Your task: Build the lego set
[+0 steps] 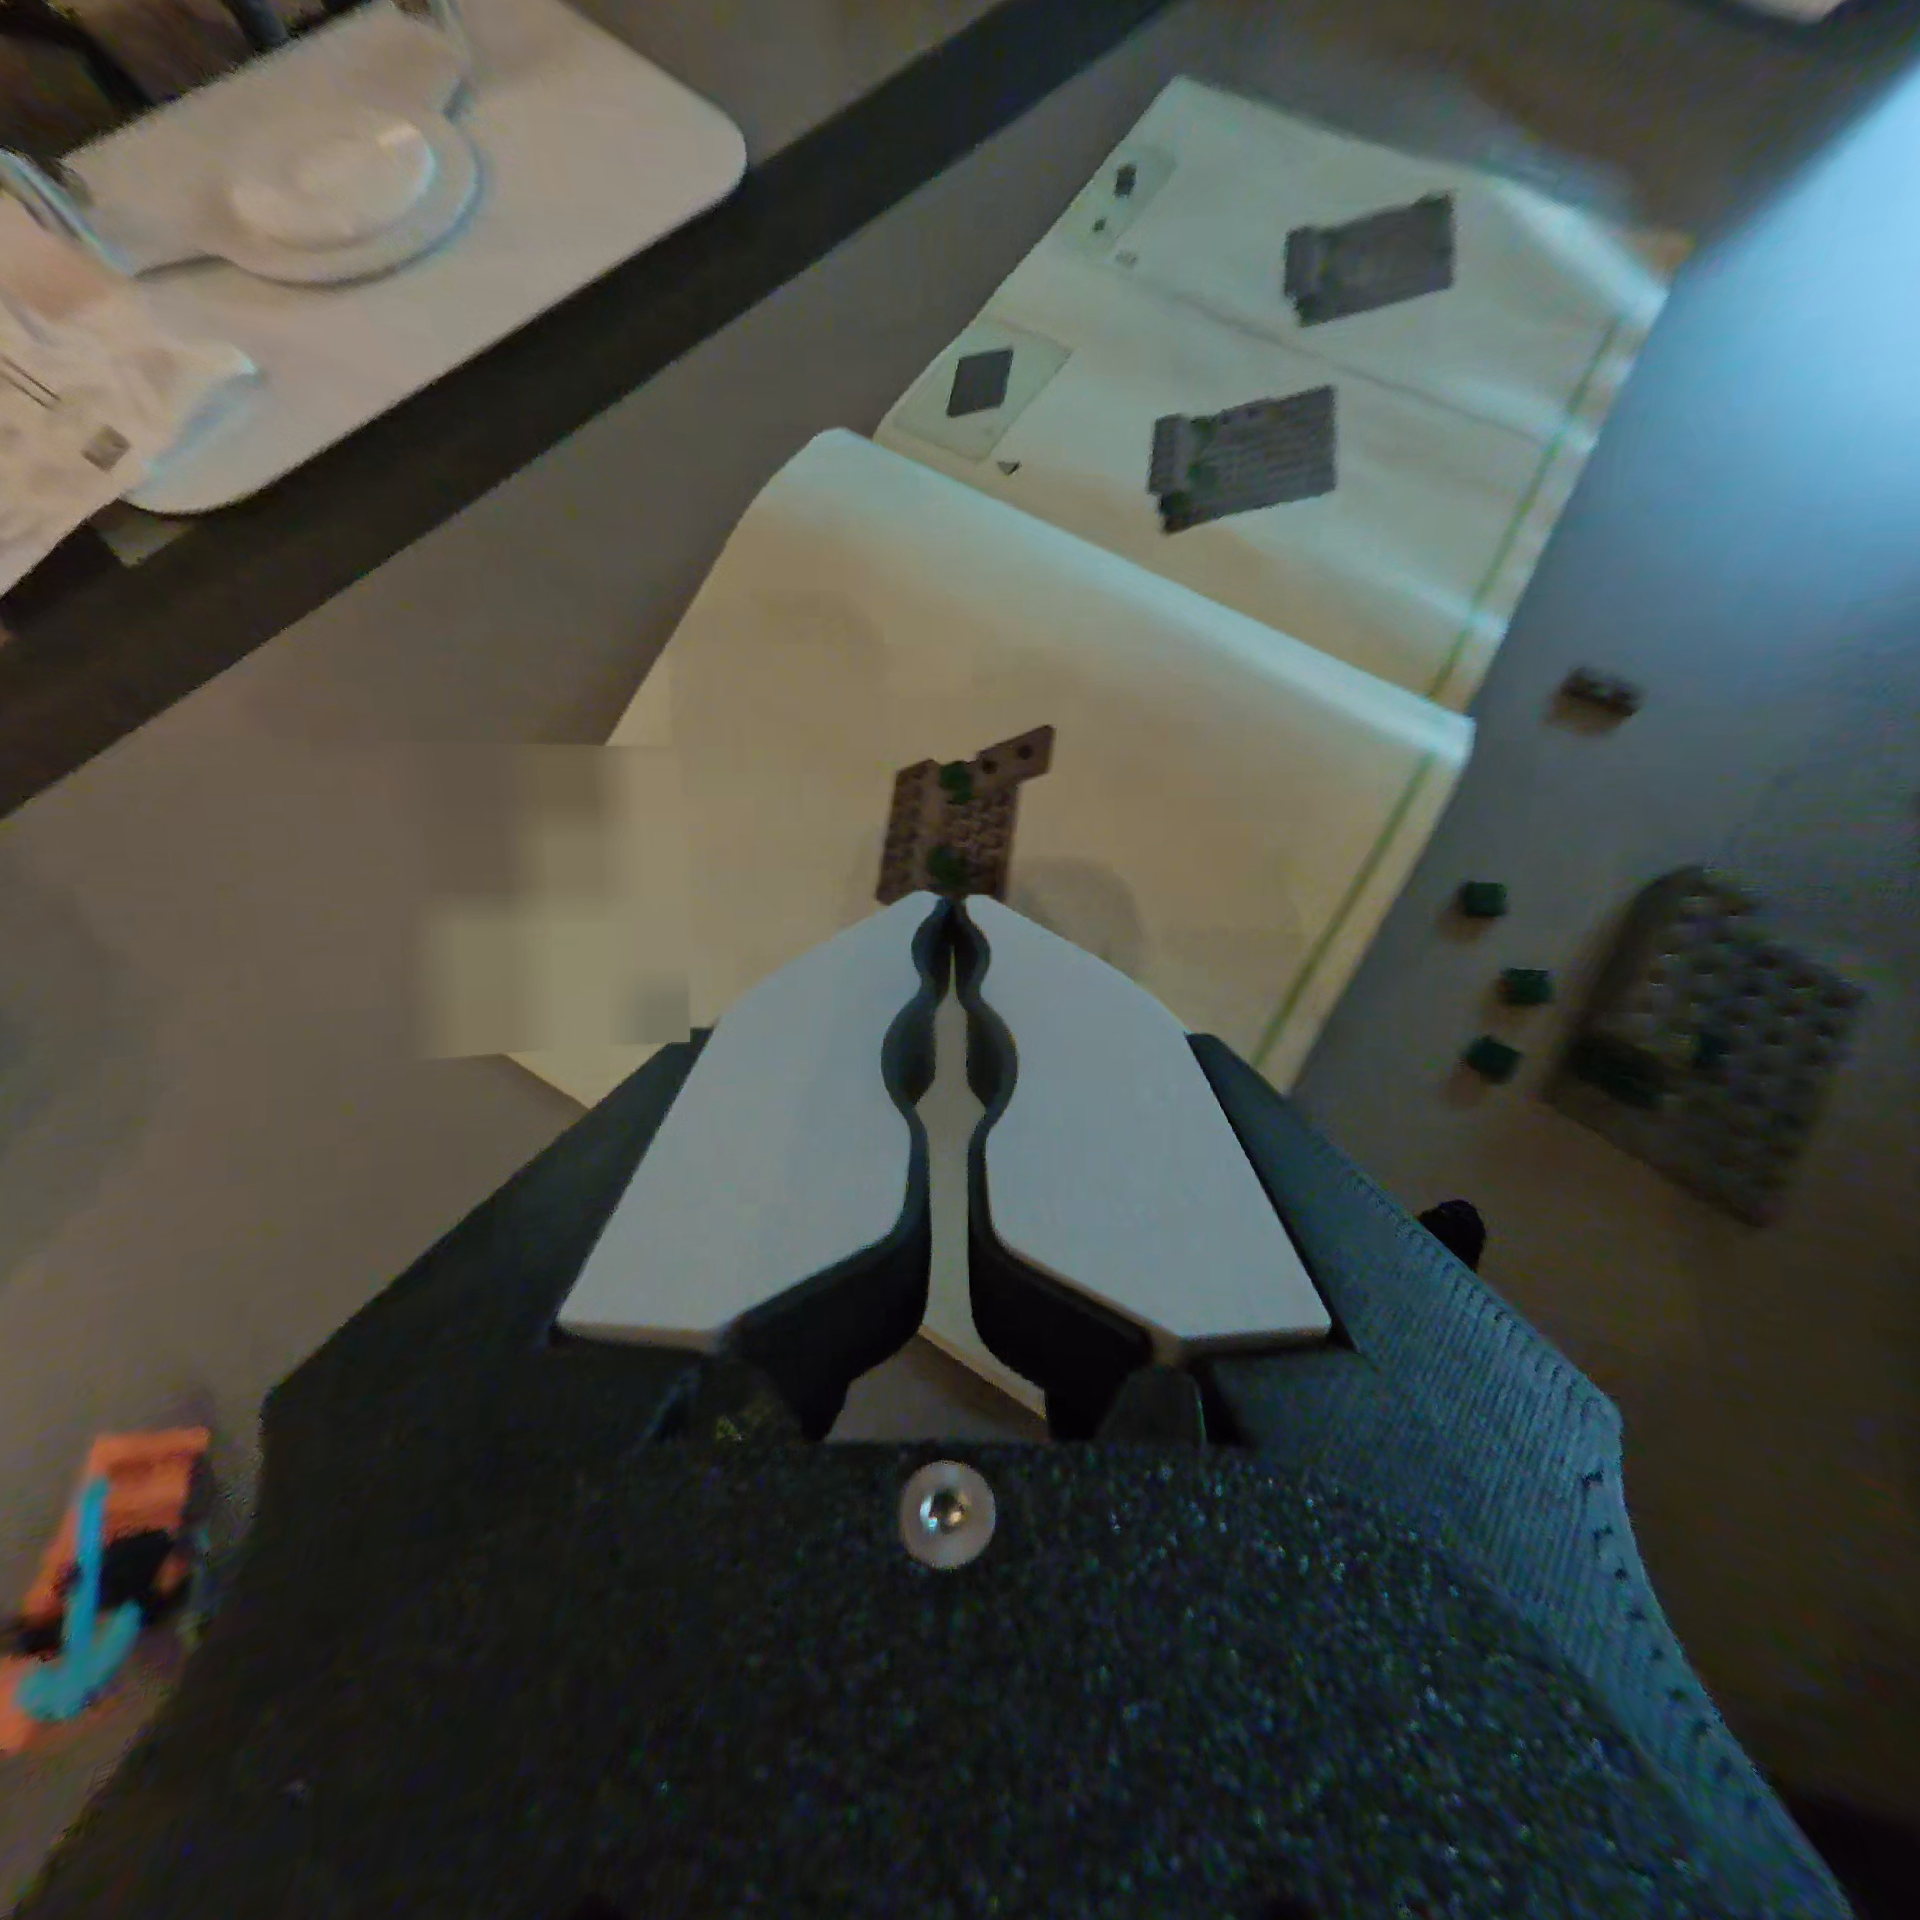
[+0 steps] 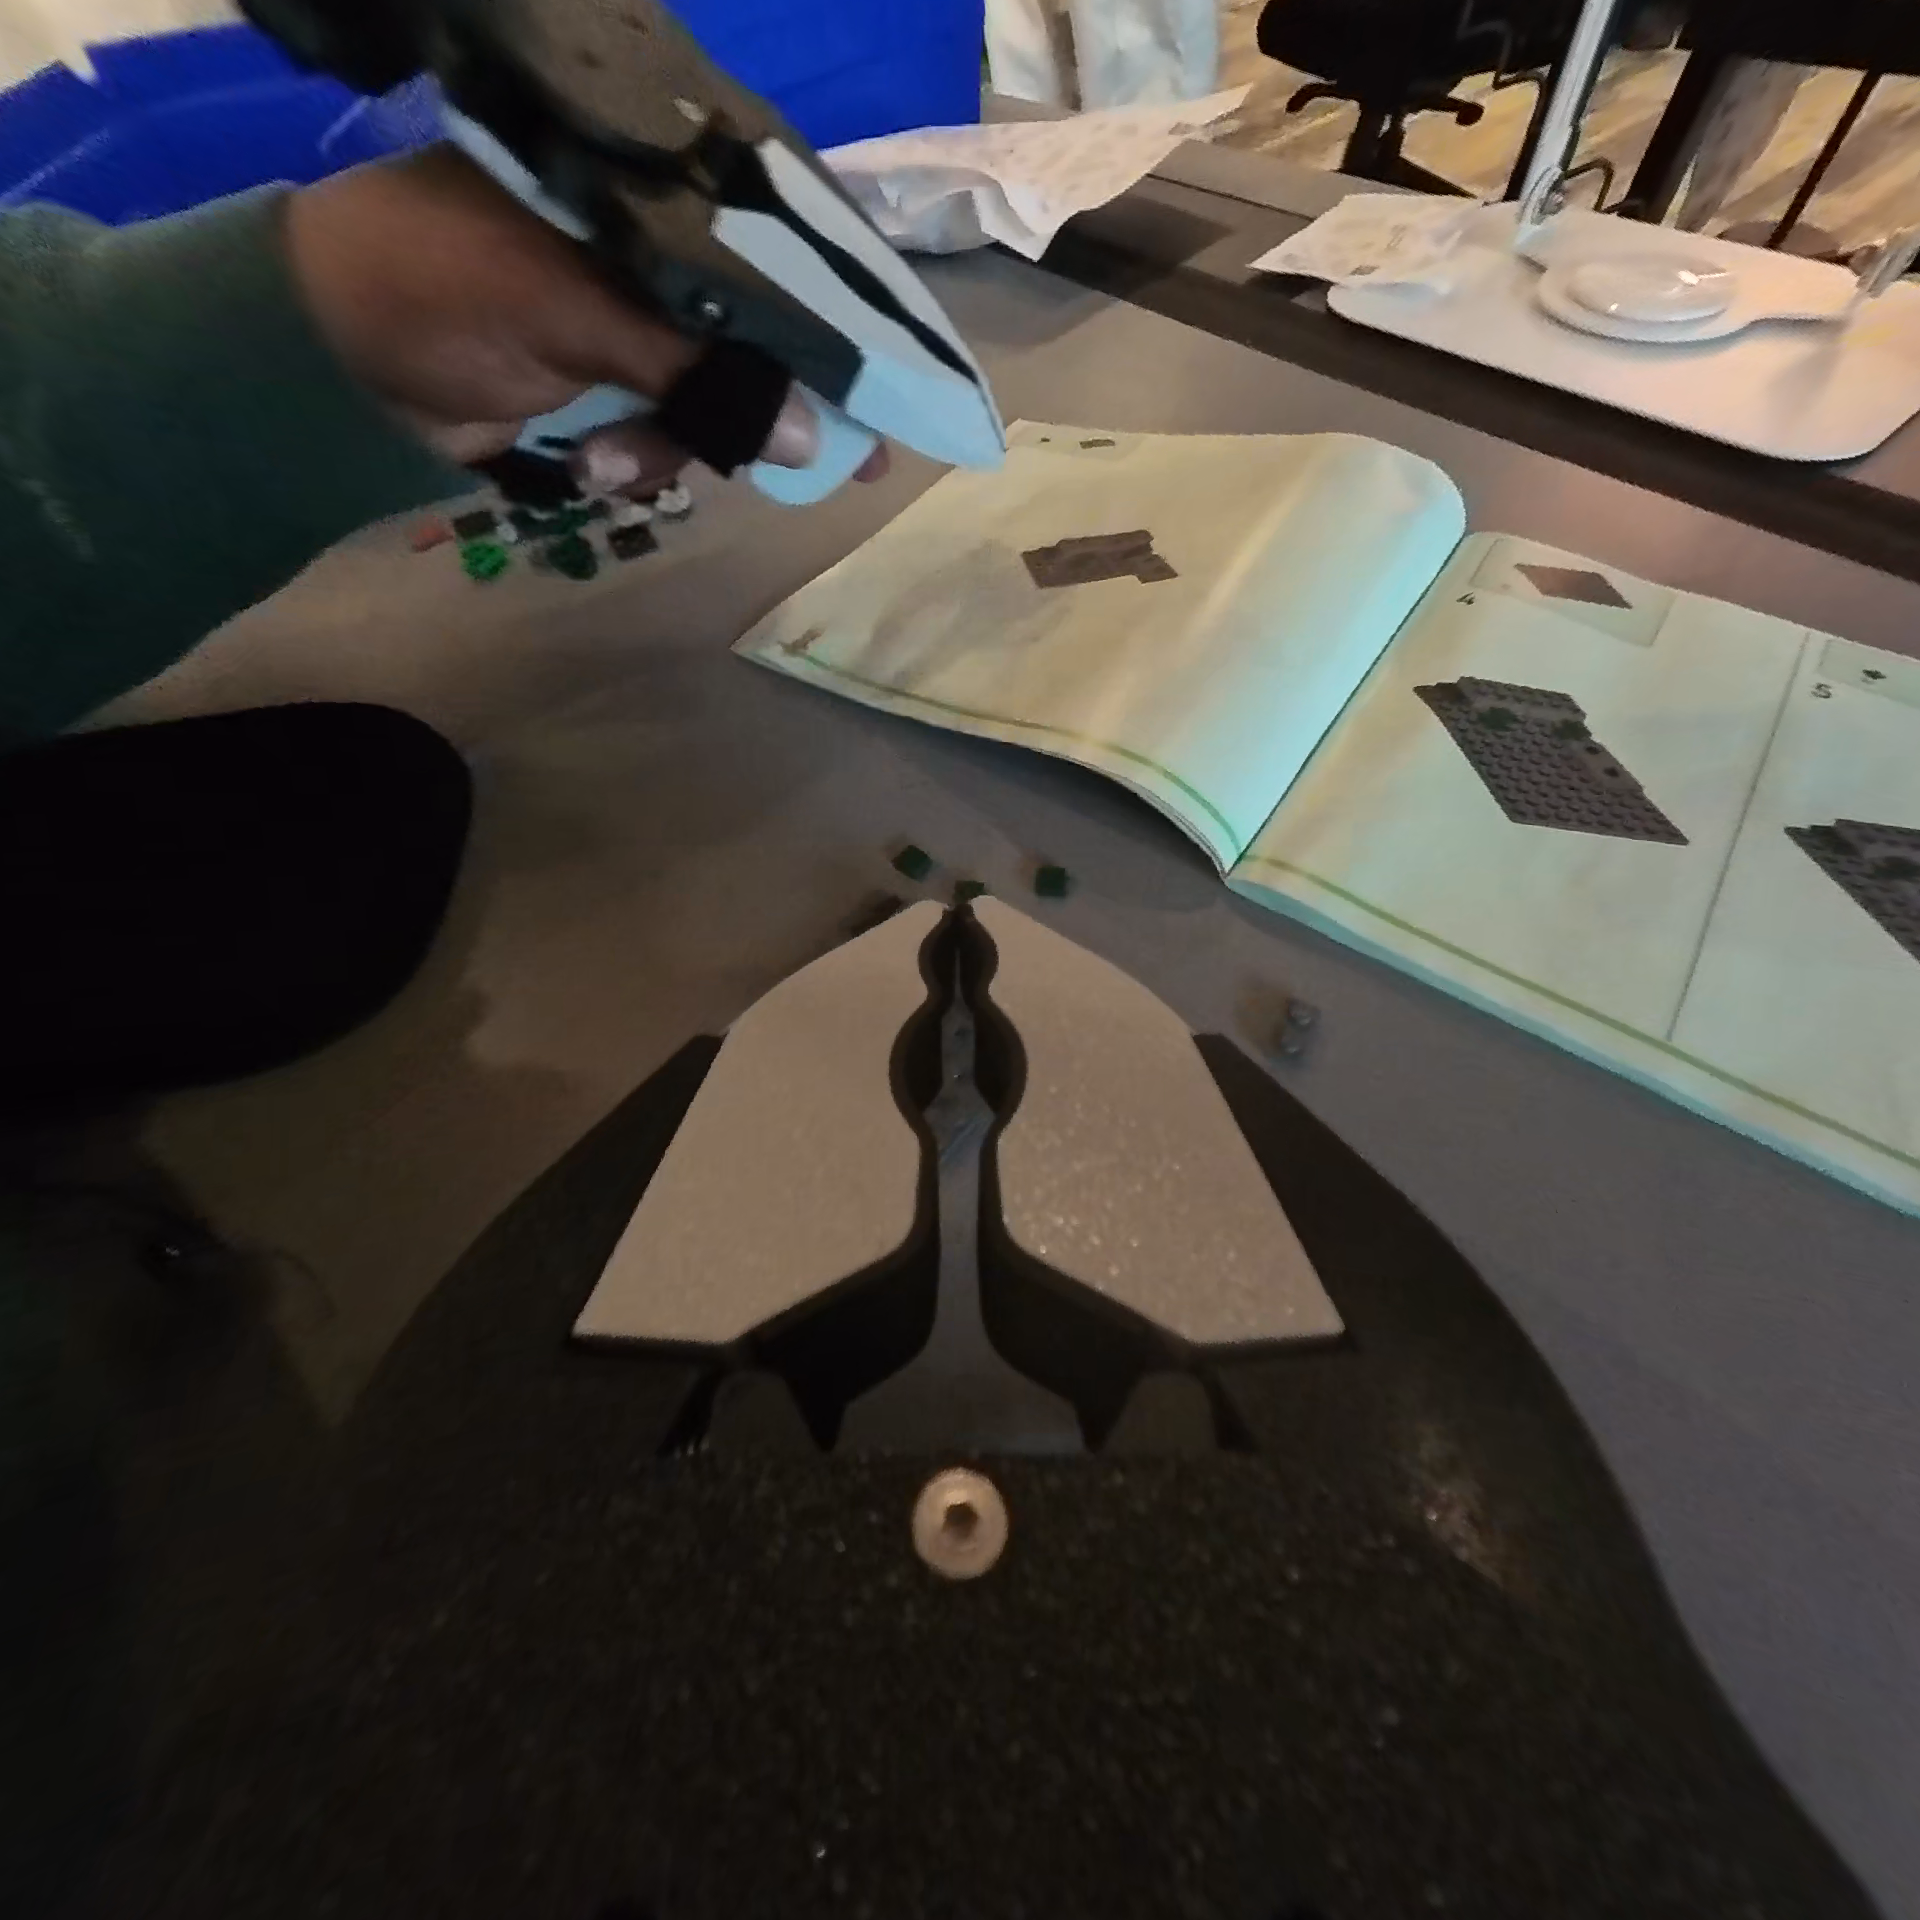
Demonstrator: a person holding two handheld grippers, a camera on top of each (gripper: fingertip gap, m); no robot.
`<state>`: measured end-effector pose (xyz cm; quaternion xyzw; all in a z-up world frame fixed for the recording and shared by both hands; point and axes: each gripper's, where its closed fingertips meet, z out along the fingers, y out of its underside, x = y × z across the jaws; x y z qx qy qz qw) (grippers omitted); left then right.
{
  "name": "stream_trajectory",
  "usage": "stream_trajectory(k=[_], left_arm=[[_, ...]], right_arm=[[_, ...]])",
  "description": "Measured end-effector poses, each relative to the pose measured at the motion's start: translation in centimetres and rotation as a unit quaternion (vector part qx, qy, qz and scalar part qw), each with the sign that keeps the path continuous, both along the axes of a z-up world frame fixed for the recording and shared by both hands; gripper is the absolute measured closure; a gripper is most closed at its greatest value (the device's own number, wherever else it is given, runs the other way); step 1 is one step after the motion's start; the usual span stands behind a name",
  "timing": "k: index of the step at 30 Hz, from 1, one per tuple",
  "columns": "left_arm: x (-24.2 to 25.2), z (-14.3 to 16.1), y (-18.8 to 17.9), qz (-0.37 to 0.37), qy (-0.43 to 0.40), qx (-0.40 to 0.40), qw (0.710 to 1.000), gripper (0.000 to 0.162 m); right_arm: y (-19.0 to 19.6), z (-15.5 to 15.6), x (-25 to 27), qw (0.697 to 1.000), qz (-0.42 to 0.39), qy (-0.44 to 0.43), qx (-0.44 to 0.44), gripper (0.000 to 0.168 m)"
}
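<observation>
My left gripper (image 1: 951, 914) is shut and empty, held above the left page of the open instruction booklet (image 1: 1039, 665). It also shows in the right wrist view (image 2: 977, 442), held in a hand over the booklet's (image 2: 1195, 665) far corner. My right gripper (image 2: 961, 914) is shut with nothing visible between its tips, low over the table. Three small green bricks (image 2: 971, 888) lie just beyond its tips. In the left wrist view these green bricks (image 1: 1525, 985) lie beside a grey studded baseplate (image 1: 1714, 1049) that carries a few green pieces. The right gripper's body hides the baseplate in its own view.
A small grey piece (image 2: 1288, 1023) lies near the booklet's spine. A pile of small green, black and white pieces (image 2: 561, 530) sits beyond the hand. A white tray (image 1: 436, 312) with a plate is on the far table. An orange and blue object (image 1: 94, 1558) lies at the near left. One gripper's finger ends stand about 20 cm off the other's.
</observation>
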<state>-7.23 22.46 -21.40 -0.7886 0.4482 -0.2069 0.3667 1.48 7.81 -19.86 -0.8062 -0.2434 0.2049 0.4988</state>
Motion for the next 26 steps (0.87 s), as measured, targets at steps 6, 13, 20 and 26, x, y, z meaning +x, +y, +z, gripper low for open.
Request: stream_trajectory(k=[6, 13, 20, 26], left_arm=[[0.0, -1.5, 1.4, -0.011, 0.03, 0.001, 0.999, 0.162], [0.2, -2.1, 1.9, -0.02, 0.034, -0.003, 0.999, 0.162], [0.2, -2.1, 1.9, -0.023, 0.034, -0.002, 0.999, 0.162], [0.6, -2.6, 1.6, -0.034, 0.037, -0.006, 0.999, 0.162]], right_arm=[[0.5, -0.2, 0.2, 1.0, -0.003, 0.009, -0.005, 0.168], [0.8, -0.3, 0.4, 1.0, -0.008, 0.017, -0.005, 0.168], [1.0, -0.4, 0.4, 1.0, -0.008, 0.015, -0.004, 0.168], [1.0, -0.3, 0.5, 1.0, -0.009, 0.019, -0.002, 0.168]])
